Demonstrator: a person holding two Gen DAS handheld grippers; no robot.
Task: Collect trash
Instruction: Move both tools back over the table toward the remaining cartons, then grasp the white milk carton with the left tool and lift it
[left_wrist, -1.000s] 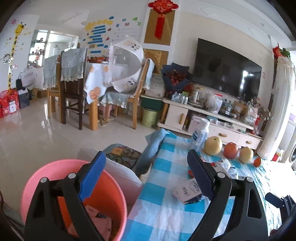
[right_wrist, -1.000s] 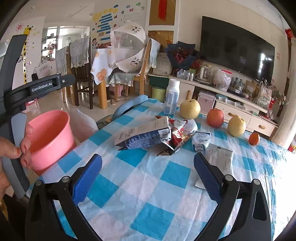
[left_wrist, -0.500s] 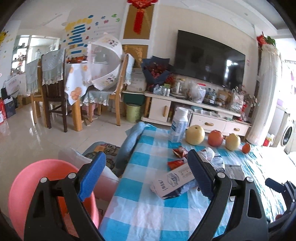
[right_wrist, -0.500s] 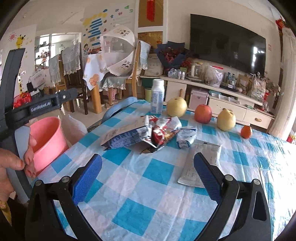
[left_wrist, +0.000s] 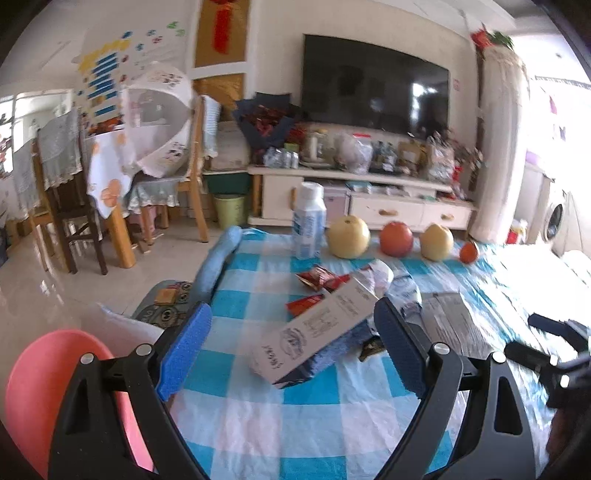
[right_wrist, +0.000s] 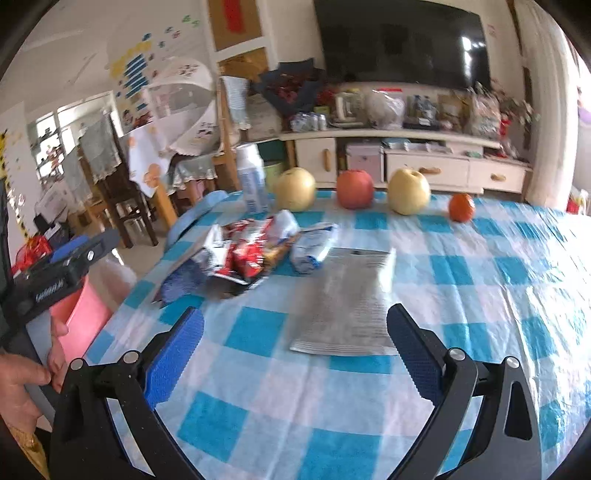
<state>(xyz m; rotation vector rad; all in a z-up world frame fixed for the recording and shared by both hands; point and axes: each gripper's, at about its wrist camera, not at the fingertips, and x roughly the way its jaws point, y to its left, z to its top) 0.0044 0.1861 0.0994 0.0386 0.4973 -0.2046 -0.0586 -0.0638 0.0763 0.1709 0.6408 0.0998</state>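
Observation:
A flattened white and blue carton (left_wrist: 314, 332) lies on the blue checked tablecloth (left_wrist: 266, 413), straight ahead of my open left gripper (left_wrist: 291, 354). Red snack wrappers (left_wrist: 319, 278) and a crumpled white wrapper (left_wrist: 382, 273) lie behind it. In the right wrist view the same heap shows as carton (right_wrist: 184, 273), red wrappers (right_wrist: 245, 254) and a small blue-white packet (right_wrist: 312, 247). A grey foil sachet (right_wrist: 347, 302) lies flat just beyond my open right gripper (right_wrist: 295, 354). The pink bucket (left_wrist: 40, 387) stands off the table's left edge.
A white bottle (left_wrist: 309, 223), two pears, an apple (left_wrist: 396, 238) and a small orange (left_wrist: 468, 253) line the table's far edge. A blue cushion (left_wrist: 216, 262) hangs over the left corner. Chairs, a dining table and a TV cabinet stand beyond. A hand (right_wrist: 22, 387) holds the left tool.
My left gripper has swung right, away from the bucket and over the table toward the carton. My right gripper has moved forward and right toward the grey sachet.

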